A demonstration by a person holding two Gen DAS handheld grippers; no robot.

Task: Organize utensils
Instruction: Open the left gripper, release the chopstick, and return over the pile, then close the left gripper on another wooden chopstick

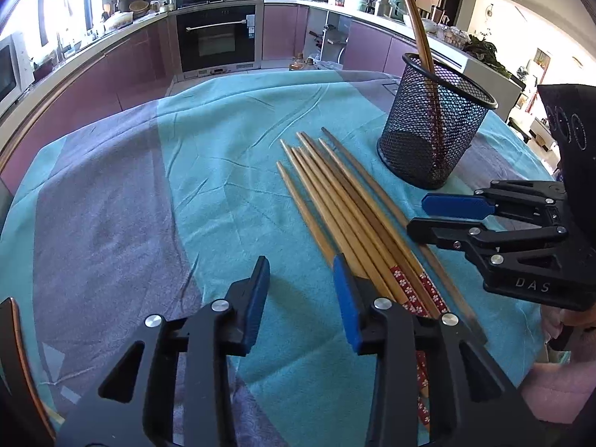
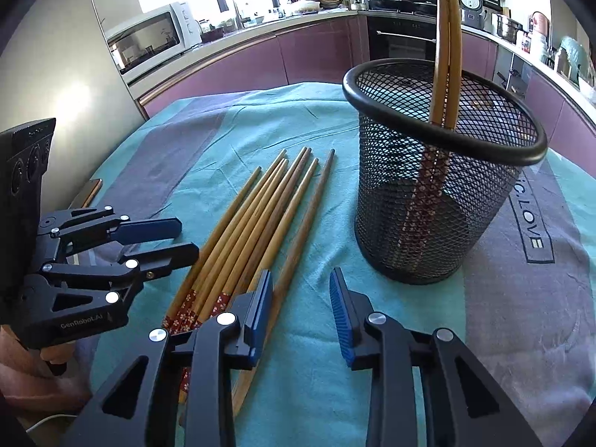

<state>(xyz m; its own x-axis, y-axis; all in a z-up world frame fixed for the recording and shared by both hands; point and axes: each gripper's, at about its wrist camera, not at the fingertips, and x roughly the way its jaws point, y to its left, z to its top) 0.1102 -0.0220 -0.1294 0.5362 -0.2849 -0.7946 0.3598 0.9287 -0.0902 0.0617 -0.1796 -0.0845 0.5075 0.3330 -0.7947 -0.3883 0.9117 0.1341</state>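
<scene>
Several wooden chopsticks [image 1: 346,208] lie side by side on the teal and grey cloth [image 1: 208,171], some with red flowered ends; they also show in the right wrist view [image 2: 257,219]. A black mesh cup [image 1: 434,123] stands upright to their right and holds two chopsticks [image 1: 421,26]; it also shows in the right wrist view [image 2: 436,171]. My left gripper [image 1: 301,272] is open and empty, just left of the chopsticks' thick ends. My right gripper [image 2: 300,285] is open and empty, between the chopsticks and the cup. Each gripper shows in the other's view, the right [image 1: 428,216] and the left [image 2: 186,240].
The table stands in a kitchen with purple cabinets, an oven [image 1: 216,37] and a microwave [image 2: 149,39] on the counter behind. A dark phone-like slab [image 2: 87,192] lies at the cloth's left edge. A chair back [image 1: 18,365] stands at the near left.
</scene>
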